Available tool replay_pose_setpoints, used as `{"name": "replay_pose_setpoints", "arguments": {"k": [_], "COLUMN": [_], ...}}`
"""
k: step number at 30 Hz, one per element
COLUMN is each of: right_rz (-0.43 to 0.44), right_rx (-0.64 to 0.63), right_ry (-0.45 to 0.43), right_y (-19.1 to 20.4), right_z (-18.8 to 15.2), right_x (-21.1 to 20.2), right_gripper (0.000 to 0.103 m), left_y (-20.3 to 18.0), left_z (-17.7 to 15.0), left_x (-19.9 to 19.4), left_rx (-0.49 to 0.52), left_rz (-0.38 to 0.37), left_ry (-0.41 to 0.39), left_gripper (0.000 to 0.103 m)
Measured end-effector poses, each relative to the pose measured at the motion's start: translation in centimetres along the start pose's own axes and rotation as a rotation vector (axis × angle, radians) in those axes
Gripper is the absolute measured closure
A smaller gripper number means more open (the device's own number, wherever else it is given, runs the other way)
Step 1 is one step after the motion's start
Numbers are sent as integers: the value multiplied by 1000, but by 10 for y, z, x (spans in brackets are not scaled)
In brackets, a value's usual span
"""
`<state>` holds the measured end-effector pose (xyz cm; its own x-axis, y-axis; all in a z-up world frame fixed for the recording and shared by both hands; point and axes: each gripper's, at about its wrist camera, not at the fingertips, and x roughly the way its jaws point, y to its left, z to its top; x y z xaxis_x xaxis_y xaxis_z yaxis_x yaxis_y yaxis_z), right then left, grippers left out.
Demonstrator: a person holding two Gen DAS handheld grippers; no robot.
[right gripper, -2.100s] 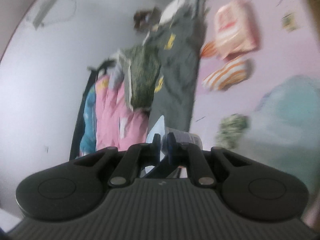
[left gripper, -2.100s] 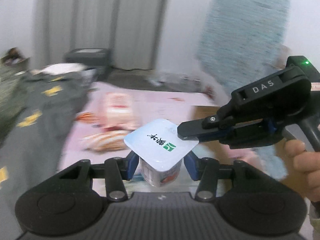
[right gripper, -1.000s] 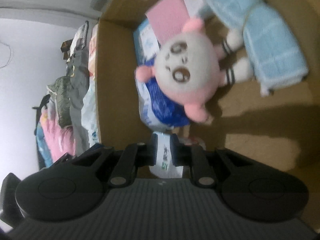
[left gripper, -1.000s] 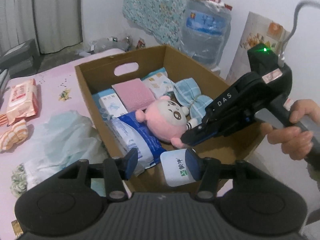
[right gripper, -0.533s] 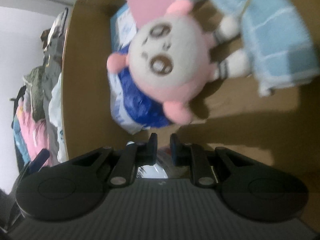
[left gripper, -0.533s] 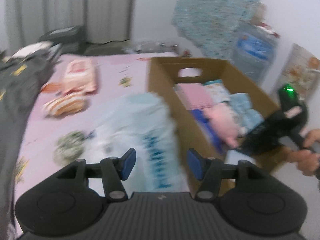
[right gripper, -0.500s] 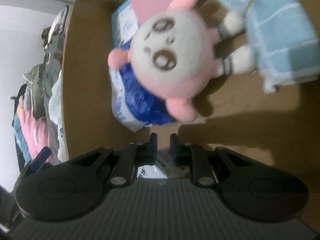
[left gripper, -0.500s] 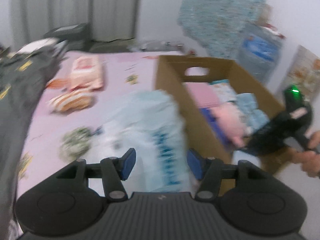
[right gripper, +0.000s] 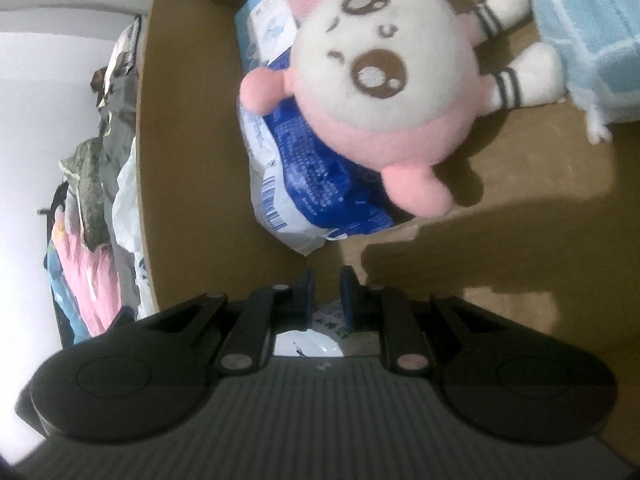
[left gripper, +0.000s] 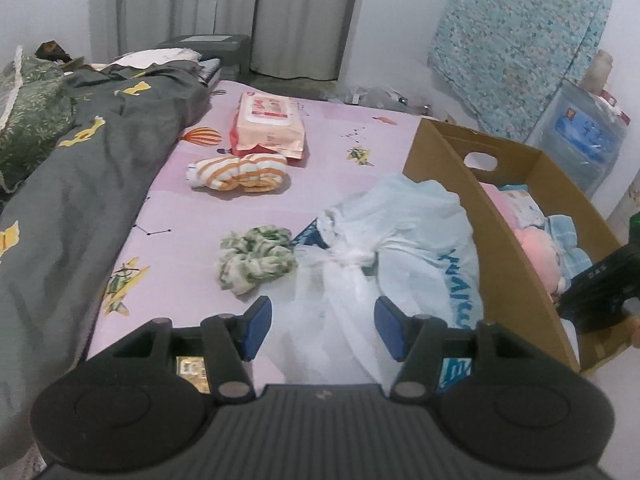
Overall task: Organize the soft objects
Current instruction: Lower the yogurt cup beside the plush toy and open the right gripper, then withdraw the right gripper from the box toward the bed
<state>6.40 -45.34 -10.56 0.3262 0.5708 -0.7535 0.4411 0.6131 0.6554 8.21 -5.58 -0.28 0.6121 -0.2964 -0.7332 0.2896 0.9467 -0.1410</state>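
Left gripper (left gripper: 323, 328) hangs half open over the white plastic bag (left gripper: 384, 248) on the pink bed sheet (left gripper: 328, 136), gripping nothing. Right gripper (right gripper: 327, 292) sits inside the cardboard box (right gripper: 540, 216), fingers (right gripper: 307, 288) narrowly parted, a white lidded cup (right gripper: 308, 340) showing just behind them; whether it is pinched, I cannot tell. Pink plush toy (right gripper: 392, 92) lies at twelve o'clock.

Grey curtains (left gripper: 224, 12) hang against a white wall (left gripper: 392, 8) behind a bed with a pink sheet (left gripper: 332, 128).

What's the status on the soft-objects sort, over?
Left gripper open, empty, over the white plastic bag. Right gripper nearly shut inside the cardboard box; grip unclear. Green scrunchie, striped cloth unsorted.
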Motion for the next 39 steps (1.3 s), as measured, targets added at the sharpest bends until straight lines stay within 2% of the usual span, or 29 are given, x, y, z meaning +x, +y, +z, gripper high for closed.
{"name": "replay_pose_setpoints", "arguments": {"k": [3,7,10,12,19,21,23,26,28,31,33,35,37,39], "right_rz": [-42,-37,-23,-12,23,50,70,84,93,106,116,133,144,146], "right_rx": [11,55,53,38,18,34,56,70,81,126,125,139,148,147], "right_ry": [-73,-118,-79,-52,-13,-3,1,11,18,28,24,17,11,11], "right_y": [-10,-21,-21,-17,0,-1,-6,-9,-12,-20,-21,-22,-25,-26], "right_z": [7,8,3,-1,-8,-8,-9,-10,-11,-14,-15,-14,-13,-13], "right_x": [-22,-47,-47,-40,-18,-14,-11,-13,-14,-14,-14,-14,-12,-11], "right_gripper": [84,80,77,71,68,67,67,67,67,66,66,66,66,66], "left_y": [7,13,16,18,31,35,36,36,36,37,34,32,33,31], "left_z": [-3,-9,-14,-18,-23,-20,-15,-5,3,7,4,-1,-8,-15], "left_x": [-2,-1,0,1,3,1,-3,-10,-13,-9,-2,1,3,6], "left_rx": [-3,4,17,24,48,75,161,315,399,457,476,467,410,350], "left_rz": [8,18,35,38,82,83,90,170,251,378,375,347,375,345], "left_ry": [-4,3,9,24,56,77,121,197,261,309,288,184,88,48], "left_gripper": [41,41,38,37,36,36,36,34,27,23,23,22,20,20]}}
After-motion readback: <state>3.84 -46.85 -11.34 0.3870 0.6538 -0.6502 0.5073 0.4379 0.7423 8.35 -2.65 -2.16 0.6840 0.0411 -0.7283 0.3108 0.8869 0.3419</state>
